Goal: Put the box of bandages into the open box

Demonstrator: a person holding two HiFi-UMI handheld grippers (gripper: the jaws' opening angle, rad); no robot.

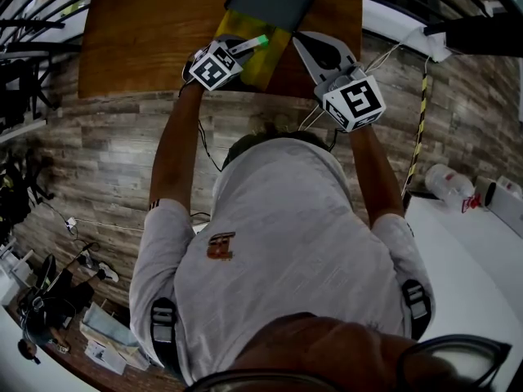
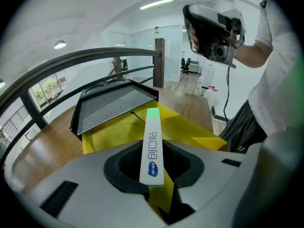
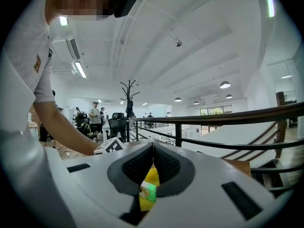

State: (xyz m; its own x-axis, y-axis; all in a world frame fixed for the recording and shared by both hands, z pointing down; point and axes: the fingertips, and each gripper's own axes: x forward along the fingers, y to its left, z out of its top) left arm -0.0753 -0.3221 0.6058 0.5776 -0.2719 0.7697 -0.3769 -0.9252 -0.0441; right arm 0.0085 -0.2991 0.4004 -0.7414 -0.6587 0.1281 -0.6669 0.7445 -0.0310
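Left gripper view, bandage box [image 2: 152,148] between fingers [image 2: 125,165]

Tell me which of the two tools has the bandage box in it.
The left tool: its jaws clamp the slim white bandage box with the green end. The right tool has its jaws closed together, with no box between them.

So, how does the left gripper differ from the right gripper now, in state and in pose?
The left gripper is shut on the box of bandages; the right gripper is shut and empty. The left gripper tilts down over the yellow open box; the right gripper points about level, beside that box. Both carry a marker cube.
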